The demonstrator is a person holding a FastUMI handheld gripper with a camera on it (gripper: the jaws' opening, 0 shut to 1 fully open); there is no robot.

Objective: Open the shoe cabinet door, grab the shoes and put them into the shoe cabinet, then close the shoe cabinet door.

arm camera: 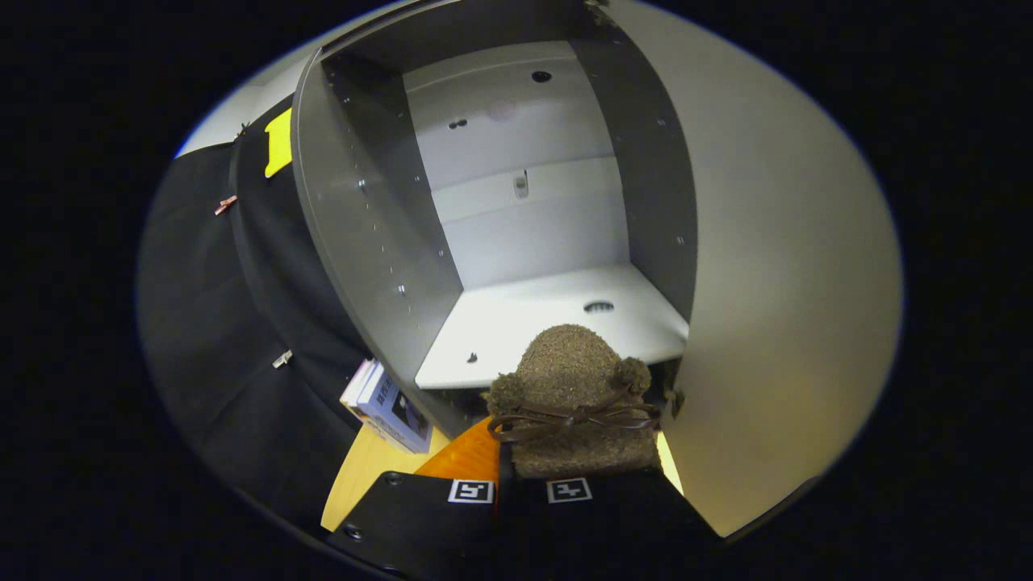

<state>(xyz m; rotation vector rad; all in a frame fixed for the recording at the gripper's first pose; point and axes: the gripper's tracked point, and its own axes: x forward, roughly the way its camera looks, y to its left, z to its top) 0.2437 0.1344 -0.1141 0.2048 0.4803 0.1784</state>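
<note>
Shoe cabinet (pixel 516 218) interior bare, shelf (pixel 533 323) free beyond the fingers; open door (pixel 775 282) walls the right, brown shoe (pixel 573 387) fills the near gap, small box (pixel 391 407) low left.

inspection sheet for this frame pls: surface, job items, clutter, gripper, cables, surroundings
Surface: wooden table, bare patch left of the fingers.
Job's things: brown fuzzy shoe with a bow, toe at the shelf's front edge; shoe cabinet with its door swung open; white shelf bare.
Clutter: small box by the cabinet's foot; orange item beside the shoe.
Gripper: gripper appears shut on the shoe's heel.
Cables: nothing seen.
Surroundings: black cloth wall.
</note>
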